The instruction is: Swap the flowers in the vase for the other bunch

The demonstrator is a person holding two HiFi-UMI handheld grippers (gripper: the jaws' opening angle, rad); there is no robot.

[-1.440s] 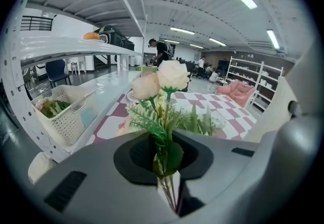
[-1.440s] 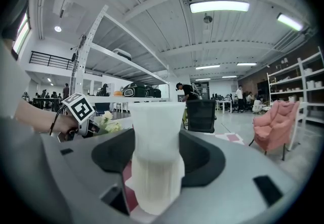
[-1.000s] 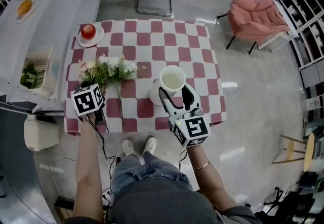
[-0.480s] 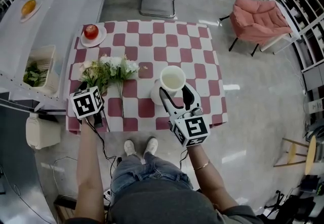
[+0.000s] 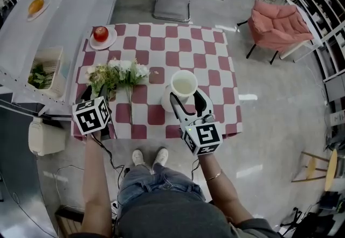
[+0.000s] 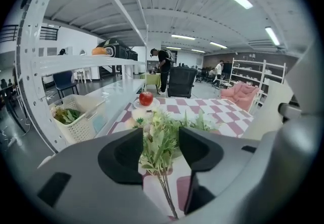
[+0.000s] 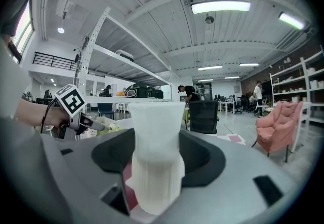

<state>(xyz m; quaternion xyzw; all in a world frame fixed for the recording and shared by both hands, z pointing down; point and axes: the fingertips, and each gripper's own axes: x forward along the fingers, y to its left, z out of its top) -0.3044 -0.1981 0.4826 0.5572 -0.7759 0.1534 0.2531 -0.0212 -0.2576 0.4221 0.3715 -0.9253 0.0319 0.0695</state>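
Left gripper (image 6: 160,151) has just been spreading its jaws, now wide, with the leafy, thin-stemmed flowers (image 5: 119,71) loose on the checked surface (image 5: 178,43) beneath. Right gripper (image 5: 187,103) clamps the white ribbed vase (image 5: 183,83), flared and upright.

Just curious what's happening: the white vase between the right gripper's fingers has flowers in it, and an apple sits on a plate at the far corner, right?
Not quite: the white vase is empty, as the head view into its mouth shows. The flowers lie on the checked cloth to its left. The right gripper, fingers around it, and the apple on its plate are correct.
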